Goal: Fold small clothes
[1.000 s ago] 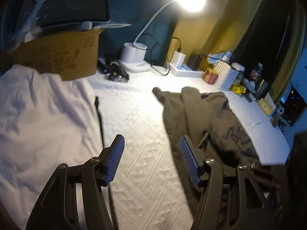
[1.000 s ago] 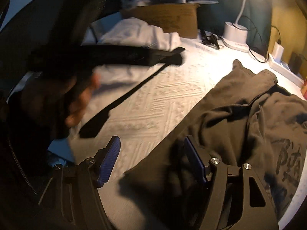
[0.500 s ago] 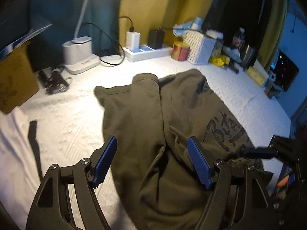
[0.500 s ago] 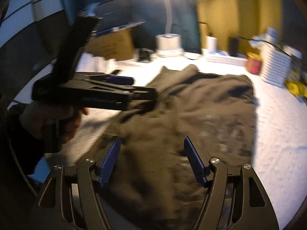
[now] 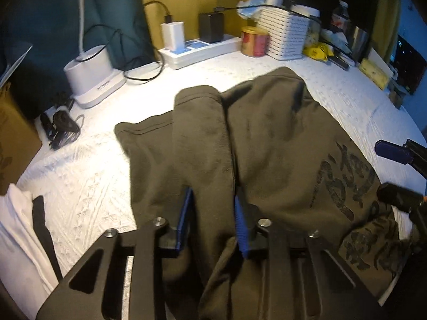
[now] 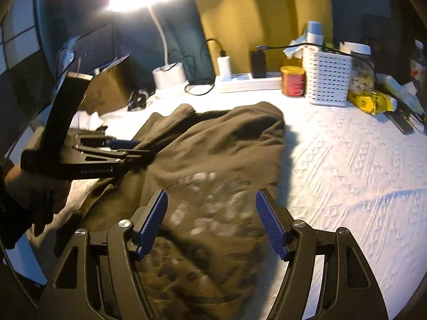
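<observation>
Left gripper (image 5: pixel 212 218) low over the olive garment (image 5: pixel 267 144), jaws closing with a raised ridge of the cloth between the blue pads; whether the pads already bite I cannot tell, cloth fills the gap; right gripper (image 6: pixel 210 224) jaws wide, nothing held, hovering above the printed part of the same garment (image 6: pixel 213 160). Garment lies rumpled on the white bedspread (image 5: pixel 88 186), a sleeve or hem end (image 5: pixel 197 93) pointing away toward the power strip (image 5: pixel 197 50); long axis runs roughly from the grippers toward the far wall. Left gripper sits on the garment's left fold, right gripper over its right half near the bare bedspread; left is the one engaged, so the coming lift likely starts there; white cloth (image 5: pixel 18 240) lies apart at left.
</observation>
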Motion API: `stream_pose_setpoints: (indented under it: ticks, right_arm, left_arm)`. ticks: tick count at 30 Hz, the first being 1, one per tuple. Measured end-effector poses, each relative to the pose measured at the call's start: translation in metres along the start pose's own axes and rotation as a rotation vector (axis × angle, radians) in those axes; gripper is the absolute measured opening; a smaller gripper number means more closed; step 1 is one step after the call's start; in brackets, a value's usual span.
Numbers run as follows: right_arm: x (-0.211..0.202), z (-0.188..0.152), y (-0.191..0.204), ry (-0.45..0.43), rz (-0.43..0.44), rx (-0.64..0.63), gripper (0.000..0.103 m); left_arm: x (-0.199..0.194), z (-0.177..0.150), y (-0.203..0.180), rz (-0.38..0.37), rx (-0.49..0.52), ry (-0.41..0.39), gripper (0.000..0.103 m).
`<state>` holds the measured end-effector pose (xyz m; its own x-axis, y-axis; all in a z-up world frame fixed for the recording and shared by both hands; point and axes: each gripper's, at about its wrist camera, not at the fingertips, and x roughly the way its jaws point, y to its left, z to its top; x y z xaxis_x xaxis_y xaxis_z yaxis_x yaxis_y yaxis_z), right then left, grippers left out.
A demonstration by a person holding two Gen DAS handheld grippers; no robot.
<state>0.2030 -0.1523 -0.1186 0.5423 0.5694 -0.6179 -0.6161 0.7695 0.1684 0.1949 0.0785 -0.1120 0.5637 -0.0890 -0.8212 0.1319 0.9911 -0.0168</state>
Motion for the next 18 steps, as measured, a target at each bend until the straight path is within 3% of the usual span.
stream_pose_setpoints:
  ticks: [4,6,10,13,18]
  right_arm:
    - [0.0,0.0,-0.009,-0.005,0.0,0.015,0.072]
    - [0.0,-0.001,-0.013,-0.005,0.004,0.022,0.072]
    - [0.005,-0.002,-0.02,0.003,0.009,0.036,0.072]
    - [0.008,-0.001,-0.024,0.006,0.005,0.043,0.072]
    - [0.007,0.003,-0.026,-0.003,-0.002,0.047,0.072]
  left_arm:
    - [-0.005,-0.002,0.008,0.037,-0.029,-0.013,0.025]
    - [-0.009,-0.004,0.017,0.112,-0.046,-0.024,0.021]
    - [-0.012,-0.006,0.045,0.177,-0.106,-0.026,0.021]
    - [-0.013,-0.004,0.051,0.179,-0.109,-0.038,0.021]
    - [-0.016,0.004,0.049,0.113,-0.152,-0.073,0.022]
